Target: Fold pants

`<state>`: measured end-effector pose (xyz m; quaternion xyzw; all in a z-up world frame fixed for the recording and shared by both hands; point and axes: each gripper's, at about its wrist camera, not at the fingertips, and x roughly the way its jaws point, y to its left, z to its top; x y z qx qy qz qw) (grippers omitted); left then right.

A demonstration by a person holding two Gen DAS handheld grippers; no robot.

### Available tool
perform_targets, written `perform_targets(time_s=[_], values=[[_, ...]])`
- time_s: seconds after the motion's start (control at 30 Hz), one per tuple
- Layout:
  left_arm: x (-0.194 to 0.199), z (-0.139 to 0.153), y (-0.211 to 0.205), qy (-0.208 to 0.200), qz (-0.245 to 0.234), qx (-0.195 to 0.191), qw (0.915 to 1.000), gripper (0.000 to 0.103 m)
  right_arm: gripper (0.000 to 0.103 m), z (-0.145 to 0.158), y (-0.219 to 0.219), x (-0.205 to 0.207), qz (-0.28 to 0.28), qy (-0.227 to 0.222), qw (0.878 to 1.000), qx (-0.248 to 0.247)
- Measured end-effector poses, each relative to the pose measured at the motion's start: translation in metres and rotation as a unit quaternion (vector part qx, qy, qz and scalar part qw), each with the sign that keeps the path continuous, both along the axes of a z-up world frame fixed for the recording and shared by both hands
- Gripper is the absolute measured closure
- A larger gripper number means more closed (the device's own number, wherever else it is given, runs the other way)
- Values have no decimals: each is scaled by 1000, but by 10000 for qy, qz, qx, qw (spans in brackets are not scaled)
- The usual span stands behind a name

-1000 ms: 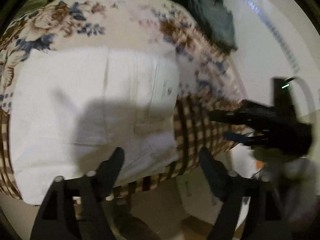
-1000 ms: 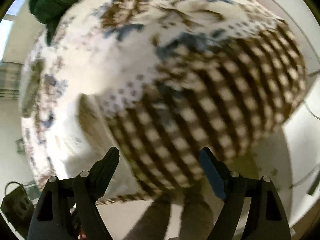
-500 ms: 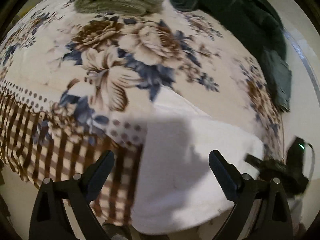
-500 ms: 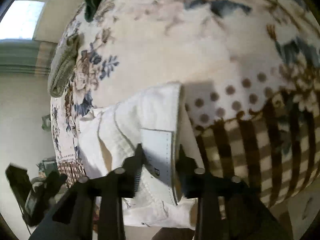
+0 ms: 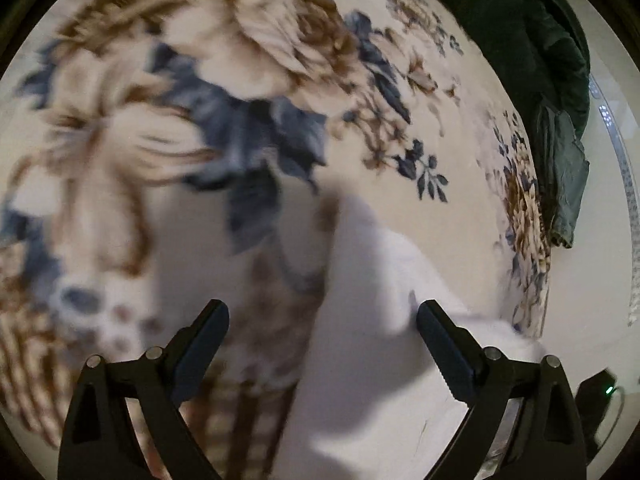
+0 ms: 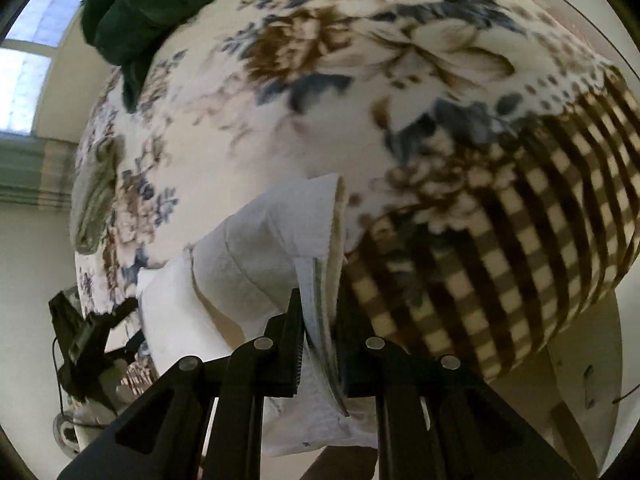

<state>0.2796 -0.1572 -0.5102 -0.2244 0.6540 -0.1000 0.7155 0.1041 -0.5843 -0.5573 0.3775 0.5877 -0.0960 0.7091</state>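
A floral blanket [image 5: 248, 92] with a dark green garment [image 5: 552, 92] at its edge.

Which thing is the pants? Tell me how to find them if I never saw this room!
Look for the big bed blanket with brown and blue flowers and a checked border. Near its front edge, beside the checks, lies a folded bundle, the white pants, with the right gripper pinching one edge. They are the only plain white cloth; the dark green clothes lie far back.

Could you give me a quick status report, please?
Right gripper shut on folded white cotton pants. Left gripper open, empty, over pants' other end. Nothing blocking; dark green garment lies well clear.
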Motion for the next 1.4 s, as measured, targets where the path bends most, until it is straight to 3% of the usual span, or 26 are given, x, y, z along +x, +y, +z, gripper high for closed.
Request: perform_targets(time_s=[0.07, 0.1, 0.13, 0.17, 0.3, 0.37, 0.4, 0.43, 0.5, 0.53, 0.57, 0.6, 0.63, 0.73, 0.83, 0.9, 1.0, 1.07, 1.13, 1.23, 1.3, 1.4], values=[[12, -13, -8, 95, -33, -138, 9999, 8, 89, -4, -2, 0, 33, 79, 9999, -70], [19, -16, -12, -40, -70, -380, 9992, 24, 89, -4, -3, 0, 71, 90, 9999, -124], [23, -13, -13, -211, -91, -427, 9988, 74, 89, -3, -1, 0, 118, 109, 9996, -228], [26, -10, -14, -350, -130, -409, 9985, 80, 89, -4, 0, -1, 130, 135, 9993, -320], [36, -13, -10, -415, -133, -261, 9987, 88, 87, -18, -3, -2, 11, 287, 9990, -330], [41, -22, 11, -228, 335, -545, 9977, 87, 78, -28, -6, 1, -33, 418, 9986, -337], [42, -26, 26, -70, 664, -772, 9948, 86, 59, -34, -8, 2, -26, 523, 9982, -308], [41, -27, 33, 0, 810, -904, 9926, 84, 52, -40, -10, 3, -24, 663, 9977, -166], [38, -15, 37, -28, 754, -846, 9936, 80, 48, -41, -17, -3, -133, 582, 9979, 242], [33, -3, 34, -101, 528, -654, 9964, 72, 44, -39, -19, -6, -177, 483, 9981, 345], [29, 4, 32, -165, 394, -572, 9975, 65, 31, -34, -22, -14, -214, 351, 9980, 471], [22, 14, 29, -278, 252, -508, 9980, 44, 24, -33, -23, -19, -254, 336, 9979, 492], [13, 23, 25, -370, 146, -528, 9978, 28, 24, -33, -25, -28, -322, 396, 9974, 515], [-12, 38, 14, -507, -38, -559, 9971, 27, 24, -52, -28, -52, -620, 916, 9906, 808], [-35, 36, -11, -470, -357, -526, 9969, 27, 27, -76, -17, -76, -895, 1125, 9805, 1340], [-41, 27, -29, -453, -597, -324, 9967, 27, 54, -84, -7, -82, -903, 1097, 9791, 1459], [-43, 6, -49, -559, -1029, 525, 9917, 23, 73, -78, 6, -84, -831, 1011, 9869, 941], [-39, -17, -45, -312, -981, 460, 9936, 17, 78, -67, 9, -85, -818, 938, 9907, 556], [-35, -30, -37, -133, -824, 161, 9964, 8, 79, -64, 6, -89, -915, 903, 9908, 411], [-32, -29, -38, -77, -898, 159, 9958, 7, 77, -75, 6, -85, -751, 1026, 9911, 380], [-30, -22, -38, -6, -837, 116, 9964, 7, 64, -75, 6, -77, -657, 1008, 9913, 535], [-40, -11, -28, 25, -685, -269, 9973, 7, 51, -70, -3, -93, -922, 612, 9871, 1160]])
